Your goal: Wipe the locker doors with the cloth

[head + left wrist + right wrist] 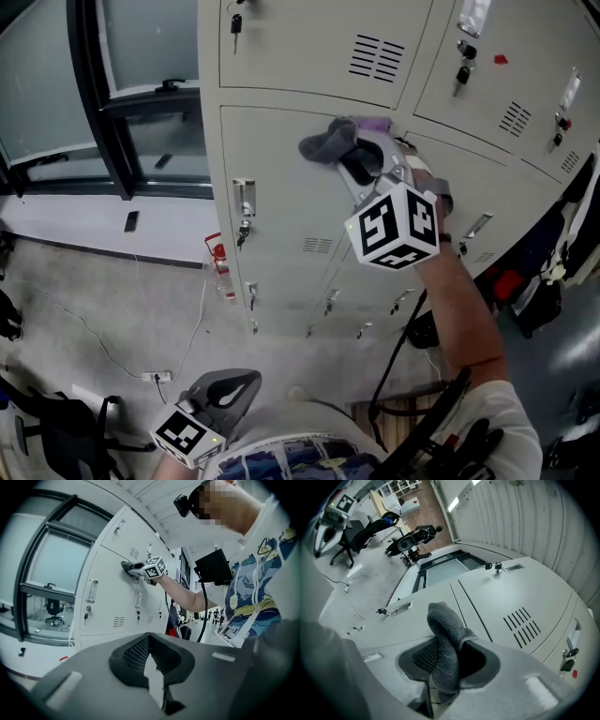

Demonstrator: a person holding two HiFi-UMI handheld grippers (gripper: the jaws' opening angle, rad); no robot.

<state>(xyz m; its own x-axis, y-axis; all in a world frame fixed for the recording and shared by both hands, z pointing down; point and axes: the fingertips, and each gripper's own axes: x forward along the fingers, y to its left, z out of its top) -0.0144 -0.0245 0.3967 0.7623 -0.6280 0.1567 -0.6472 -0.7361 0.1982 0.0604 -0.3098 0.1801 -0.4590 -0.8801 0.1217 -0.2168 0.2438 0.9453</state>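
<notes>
A grey cloth point(330, 142) is pressed against the upper part of a beige locker door point(281, 197), near its top edge. My right gripper point(361, 159) is shut on the cloth point(446, 646), which bunches up between the jaws and curls toward the door point(506, 592). My left gripper point(234, 386) hangs low by my body, away from the lockers, shut with nothing in it point(154, 667). In the left gripper view the right gripper point(140, 570) shows far off with the cloth point(127, 566) on the door.
Rows of beige lockers point(487, 66) with keys point(235, 22), handles point(244, 199) and vent slots point(376, 57) fill the wall. A dark-framed window point(112, 84) stands at the left. A cable and power strip point(156, 377) lie on the floor. Bags point(539, 281) hang at the right.
</notes>
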